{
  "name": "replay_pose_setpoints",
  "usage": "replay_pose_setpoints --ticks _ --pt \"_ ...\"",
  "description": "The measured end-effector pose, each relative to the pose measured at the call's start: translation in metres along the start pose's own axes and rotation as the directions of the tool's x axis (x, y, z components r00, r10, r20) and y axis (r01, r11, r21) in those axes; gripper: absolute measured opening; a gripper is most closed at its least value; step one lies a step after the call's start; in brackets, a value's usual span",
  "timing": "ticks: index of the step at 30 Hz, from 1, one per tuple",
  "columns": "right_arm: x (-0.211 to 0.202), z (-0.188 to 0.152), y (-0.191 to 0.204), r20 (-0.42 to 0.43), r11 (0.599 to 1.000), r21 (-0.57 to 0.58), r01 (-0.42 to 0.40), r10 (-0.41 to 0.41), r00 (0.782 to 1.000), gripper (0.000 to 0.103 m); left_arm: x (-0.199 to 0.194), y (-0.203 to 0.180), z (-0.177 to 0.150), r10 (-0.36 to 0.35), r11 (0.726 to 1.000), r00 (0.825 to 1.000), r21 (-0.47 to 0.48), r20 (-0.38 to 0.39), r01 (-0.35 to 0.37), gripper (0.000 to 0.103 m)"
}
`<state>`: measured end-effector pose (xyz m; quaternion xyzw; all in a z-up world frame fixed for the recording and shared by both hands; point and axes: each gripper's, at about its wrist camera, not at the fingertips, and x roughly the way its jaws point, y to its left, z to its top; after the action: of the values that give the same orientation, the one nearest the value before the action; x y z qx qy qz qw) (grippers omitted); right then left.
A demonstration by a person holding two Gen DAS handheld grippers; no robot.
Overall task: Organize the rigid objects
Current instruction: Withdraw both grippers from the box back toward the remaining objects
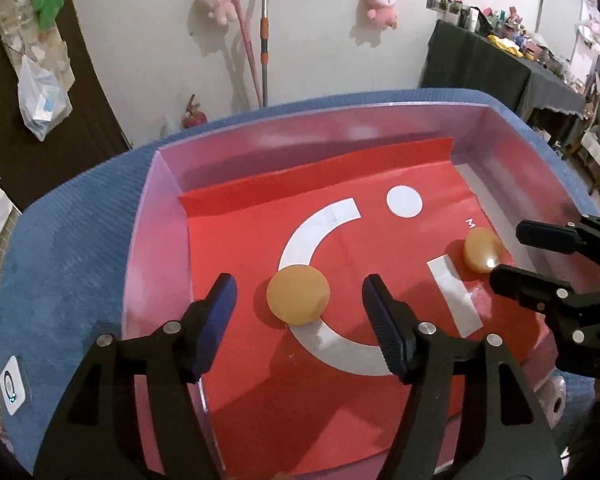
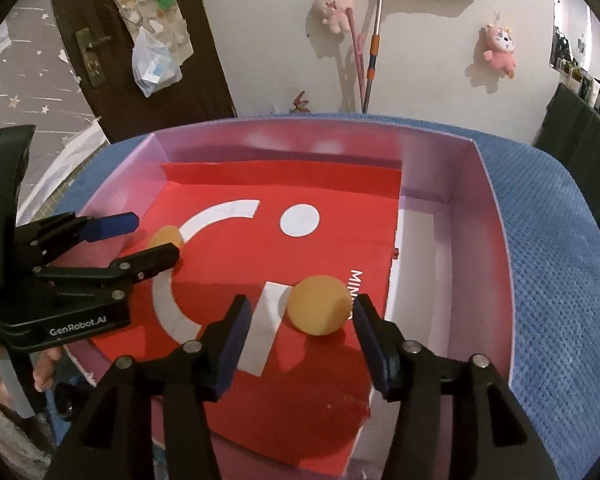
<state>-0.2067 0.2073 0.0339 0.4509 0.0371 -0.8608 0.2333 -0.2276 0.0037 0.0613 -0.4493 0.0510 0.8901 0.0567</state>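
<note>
I have both hand-held grippers over the shallow pink box [image 1: 168, 208], which sits on a blue textured cloth [image 1: 72, 240]. A red sheet [image 1: 260, 240] with white shapes lines the box floor.

My left hand-held gripper [image 1: 300, 300] is spread, its jaws standing clear on either side of the nearer orange disc [image 1: 299, 294]; neither pad touches it. That disc lies flat on the red sheet, overlapping the white arc [image 1: 312, 236].

My right hand-held gripper [image 2: 300, 320] is spread too. The second orange disc [image 2: 319, 305] lies on the sheet between its jaws, close to the right-hand finger [image 2: 370, 344]; I cannot tell whether that pad brushes it. This disc sits just beside the white bar [image 2: 266, 320], well apart from the first one.

Nothing is pinched by either gripper.
</note>
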Motion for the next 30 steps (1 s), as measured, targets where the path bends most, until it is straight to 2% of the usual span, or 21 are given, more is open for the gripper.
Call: replay_pose_setpoints --ticks 4,7,12,14,21,23,26,30 --pt "-0.015 -0.002 0.006 0.031 1.000 -0.019 0.003 -0.003 1.000 0.063 -0.011 0.002 0.001 -0.008 1.000 1.000 -0.016 0.022 0.008 0.066" --pt "-0.025 -0.004 0.011 0.051 1.000 -0.029 -0.004 0.006 0.999 0.068 -0.018 0.002 -0.001 -0.015 1.000 0.999 -0.024 0.039 0.016 0.073" --pt "-0.042 -0.009 0.017 0.086 0.999 -0.031 -0.035 0.037 0.996 0.079 -0.032 -0.002 -0.007 0.007 1.000 0.998 -0.014 0.070 -0.006 0.074" --pt "-0.049 -0.011 0.017 0.102 0.998 -0.026 -0.049 0.051 0.993 0.081 -0.037 -0.002 -0.008 0.006 1.000 0.997 -0.018 0.079 -0.004 0.080" --pt "-0.065 -0.018 0.021 0.141 0.998 -0.032 -0.054 0.058 0.988 0.093 -0.051 0.000 -0.014 -0.010 0.999 0.994 -0.044 0.111 0.015 0.087" --pt "-0.069 -0.019 0.020 0.150 0.998 -0.029 -0.060 0.064 0.987 0.095 -0.054 -0.001 -0.016 -0.006 0.999 0.993 -0.044 0.122 0.012 0.093" --pt "-0.074 -0.022 0.021 0.163 0.997 -0.023 -0.068 0.071 0.984 0.102 -0.059 -0.002 -0.020 -0.007 0.999 0.990 -0.049 0.144 0.014 0.096" --pt "-0.078 -0.026 0.020 0.177 0.997 -0.021 -0.072 0.075 0.981 0.103 -0.064 -0.002 -0.025 -0.008 0.998 0.987 -0.058 0.163 0.017 0.096"
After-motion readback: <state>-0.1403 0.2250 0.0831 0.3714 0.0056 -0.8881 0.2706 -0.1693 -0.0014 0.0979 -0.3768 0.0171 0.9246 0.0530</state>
